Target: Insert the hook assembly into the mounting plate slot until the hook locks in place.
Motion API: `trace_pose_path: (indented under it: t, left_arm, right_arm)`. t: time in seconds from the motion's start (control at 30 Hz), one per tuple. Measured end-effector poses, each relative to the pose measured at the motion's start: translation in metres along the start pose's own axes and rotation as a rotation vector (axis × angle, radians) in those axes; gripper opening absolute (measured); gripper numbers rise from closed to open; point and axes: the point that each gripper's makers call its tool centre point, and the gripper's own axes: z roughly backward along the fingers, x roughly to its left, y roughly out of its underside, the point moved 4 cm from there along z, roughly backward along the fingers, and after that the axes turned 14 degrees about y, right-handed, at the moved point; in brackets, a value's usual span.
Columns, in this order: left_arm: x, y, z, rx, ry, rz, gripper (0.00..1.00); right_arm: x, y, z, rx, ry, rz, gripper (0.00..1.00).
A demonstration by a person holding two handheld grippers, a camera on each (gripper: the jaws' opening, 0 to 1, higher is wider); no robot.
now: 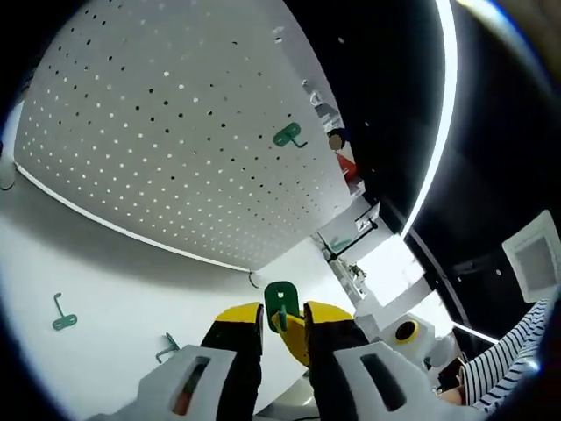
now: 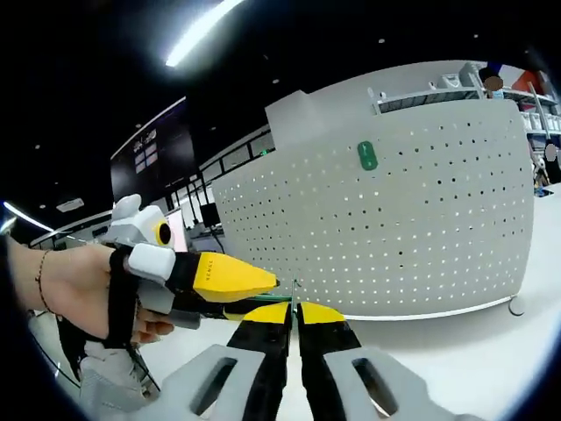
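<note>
While the left gripper (image 1: 283, 326) clamps a green hook (image 1: 279, 303) just short of the white pegboard (image 1: 175, 132), two loose hooks (image 1: 63, 314) lie on the table (image 1: 131, 289). Right gripper (image 2: 294, 317): jaws pressed together, mounted hook (image 2: 367, 155) on the board ahead.

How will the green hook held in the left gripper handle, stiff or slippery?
Green hook is probably stiff and light: it looks like small moulded plastic. Likely prone to twisting, since the left gripper pinches only its lower part. Its glossy look suggests it could slip.
</note>
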Motion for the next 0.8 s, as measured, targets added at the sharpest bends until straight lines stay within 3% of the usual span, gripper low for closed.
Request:
trace_pose_path:
  t: [0.57,0.8]
  left_arm:
    - [-0.001,0.01,0.0,0.029,0.016,0.025,0.05]
    - [-0.001,0.012,0.002,-0.017,0.034,0.082,0.04]
  right_arm:
    - [0.0,0.003,0.005,0.003,-0.005,-0.01,0.0]
    - [0.001,0.003,0.006,-0.01,-0.012,0.019,0.0]
